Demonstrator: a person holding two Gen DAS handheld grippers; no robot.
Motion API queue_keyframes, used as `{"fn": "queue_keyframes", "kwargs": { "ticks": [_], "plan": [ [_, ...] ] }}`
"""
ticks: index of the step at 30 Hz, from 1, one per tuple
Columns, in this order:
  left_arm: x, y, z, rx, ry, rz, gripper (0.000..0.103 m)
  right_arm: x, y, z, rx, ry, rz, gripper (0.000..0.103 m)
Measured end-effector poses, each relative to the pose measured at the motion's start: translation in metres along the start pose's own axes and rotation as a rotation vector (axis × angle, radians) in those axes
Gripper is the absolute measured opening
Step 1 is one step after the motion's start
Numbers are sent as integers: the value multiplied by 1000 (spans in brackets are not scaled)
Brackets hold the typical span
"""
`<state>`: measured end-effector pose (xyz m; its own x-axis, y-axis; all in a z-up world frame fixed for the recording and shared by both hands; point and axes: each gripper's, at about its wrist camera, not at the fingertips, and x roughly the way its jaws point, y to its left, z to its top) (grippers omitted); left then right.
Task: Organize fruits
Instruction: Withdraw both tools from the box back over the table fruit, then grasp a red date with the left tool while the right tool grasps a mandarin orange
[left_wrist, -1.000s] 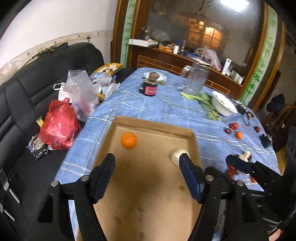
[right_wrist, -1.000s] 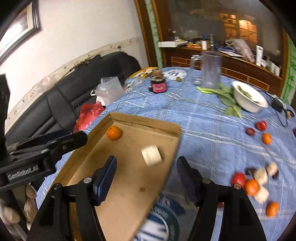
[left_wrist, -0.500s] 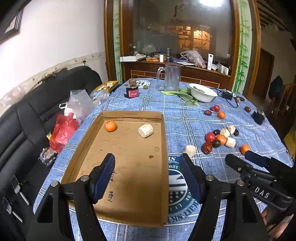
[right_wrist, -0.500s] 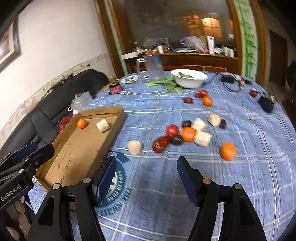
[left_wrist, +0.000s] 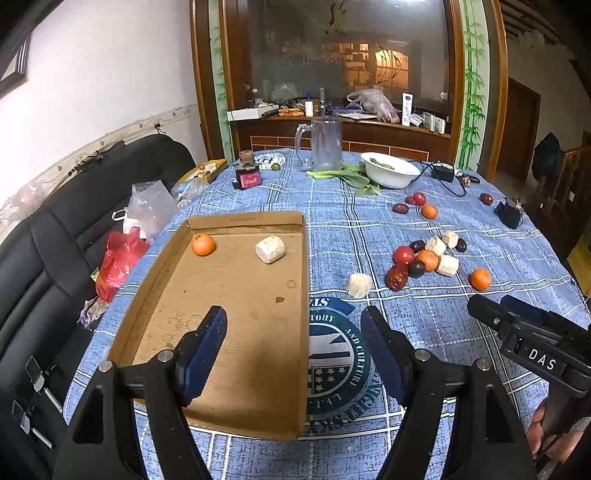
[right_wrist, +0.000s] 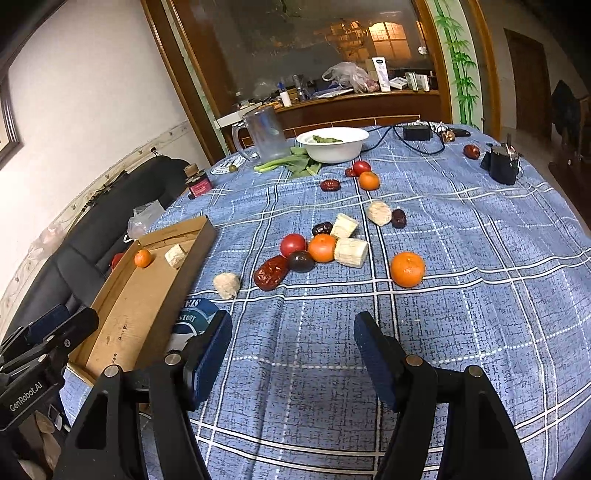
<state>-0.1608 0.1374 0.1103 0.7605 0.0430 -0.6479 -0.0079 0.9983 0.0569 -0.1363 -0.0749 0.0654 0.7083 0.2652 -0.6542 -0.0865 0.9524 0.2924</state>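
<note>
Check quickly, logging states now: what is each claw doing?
Left claw: open, holding nothing.
Right claw: open, holding nothing.

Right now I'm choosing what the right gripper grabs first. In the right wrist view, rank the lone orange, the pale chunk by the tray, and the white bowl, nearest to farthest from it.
Measured from the right gripper, open over bare cloth:
1. Lone orange, ahead and right.
2. Pale chunk, ahead and left beside the cardboard tray; nearly tied with the orange.
3. White bowl, far across the table.

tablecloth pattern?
Blue tablecloth with a white plaid grid; clearest in the right wrist view.
</note>
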Motion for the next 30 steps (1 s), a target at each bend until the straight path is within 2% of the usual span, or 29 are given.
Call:
{"fn": "queue_keyframes", "kwargs": {
  "ticks": [6, 12, 17, 26, 30],
  "plan": [
    [17, -5, -1, -2, 32, -22, 74, 13, -11, -2, 17, 30, 0, 73],
    [35, -13, 1, 6, 44, -60, 74, 23, -39, 6, 36, 62, -44, 73],
    [58, -28, 4, 35, 86, -135, 74, 34, -59, 18, 27, 100, -92, 73],
    [94, -65, 21, 111, 140, -258, 74, 64, -69, 38, -14, 126, -131, 72],
    [113, -79, 31, 138, 150, -274, 66, 72, -77, 42, 4, 130, -123, 72]
  ]
}}
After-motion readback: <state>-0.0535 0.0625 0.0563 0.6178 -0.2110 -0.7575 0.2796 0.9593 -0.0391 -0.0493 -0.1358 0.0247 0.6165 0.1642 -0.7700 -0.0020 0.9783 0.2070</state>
